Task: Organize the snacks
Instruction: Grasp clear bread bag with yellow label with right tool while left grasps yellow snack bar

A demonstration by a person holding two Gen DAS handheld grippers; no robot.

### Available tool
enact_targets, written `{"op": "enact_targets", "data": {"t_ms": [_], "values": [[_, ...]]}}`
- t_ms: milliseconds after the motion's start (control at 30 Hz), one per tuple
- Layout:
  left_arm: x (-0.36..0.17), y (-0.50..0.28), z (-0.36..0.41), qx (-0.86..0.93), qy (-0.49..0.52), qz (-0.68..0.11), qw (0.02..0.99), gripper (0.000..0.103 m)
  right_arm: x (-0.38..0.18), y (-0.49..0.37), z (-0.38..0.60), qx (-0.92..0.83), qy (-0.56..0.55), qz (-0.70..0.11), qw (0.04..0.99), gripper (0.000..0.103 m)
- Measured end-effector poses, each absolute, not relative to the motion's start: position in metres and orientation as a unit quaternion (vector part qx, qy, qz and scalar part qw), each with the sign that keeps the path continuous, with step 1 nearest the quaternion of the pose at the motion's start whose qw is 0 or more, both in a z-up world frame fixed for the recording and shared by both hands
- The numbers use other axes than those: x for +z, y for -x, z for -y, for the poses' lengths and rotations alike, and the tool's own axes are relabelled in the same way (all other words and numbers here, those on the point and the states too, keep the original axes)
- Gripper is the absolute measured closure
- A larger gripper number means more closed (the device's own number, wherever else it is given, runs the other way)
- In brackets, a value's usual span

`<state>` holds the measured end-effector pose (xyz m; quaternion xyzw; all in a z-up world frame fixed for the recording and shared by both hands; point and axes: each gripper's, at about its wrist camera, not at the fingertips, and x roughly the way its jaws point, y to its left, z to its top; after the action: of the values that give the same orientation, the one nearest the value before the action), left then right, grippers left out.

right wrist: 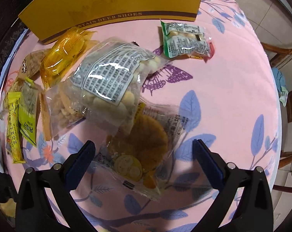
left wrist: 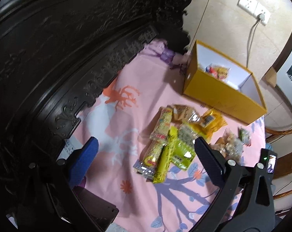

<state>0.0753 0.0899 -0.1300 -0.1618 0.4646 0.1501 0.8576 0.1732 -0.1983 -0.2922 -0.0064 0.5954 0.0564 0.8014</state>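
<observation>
Several snack packets lie on a pink flowered cloth (left wrist: 126,73). A yellow shoe box (left wrist: 219,96) stands open at the back with a few snacks (left wrist: 218,70) inside; its side also shows in the right wrist view (right wrist: 111,5). My left gripper (left wrist: 146,145) is open and empty above the cloth, left of a yellow-green stick packet (left wrist: 166,154). My right gripper (right wrist: 144,145) is open, its jaws on either side of a clear packet with a brown cake (right wrist: 144,145). A clear bag of white puffs (right wrist: 107,85) lies just beyond it. A green-edged packet (right wrist: 184,38) lies farther right.
A dark carved headboard (left wrist: 59,48) curves along the left. A wall socket with a plugged cable (left wrist: 256,9) is behind the box. Wooden chairs (left wrist: 285,131) stand past the cloth's right edge. A yellow wrapped snack (right wrist: 66,52) and green packets (right wrist: 28,116) lie at left.
</observation>
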Motion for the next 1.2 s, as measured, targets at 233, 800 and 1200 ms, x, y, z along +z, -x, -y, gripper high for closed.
{"op": "enact_targets", "data": {"t_ms": [233, 800, 1200], "values": [[-0.159, -0.079, -0.071, 0.131, 0.130, -0.502, 0.845, 0.002, -0.284, -0.158, 0.205, 0.065, 0.034, -0.571, 0.818, 0.047], [-0.233, -0.108, -0.032, 0.002, 0.113, -0.528, 0.841, 0.017, -0.286, -0.138, 0.230, 0.084, 0.034, -0.550, 0.830, 0.046], [-0.255, -0.127, -0.029, -0.041, 0.142, -0.554, 0.819, 0.048, -0.285, -0.134, 0.231, 0.090, 0.029, -0.548, 0.831, 0.046]]}}
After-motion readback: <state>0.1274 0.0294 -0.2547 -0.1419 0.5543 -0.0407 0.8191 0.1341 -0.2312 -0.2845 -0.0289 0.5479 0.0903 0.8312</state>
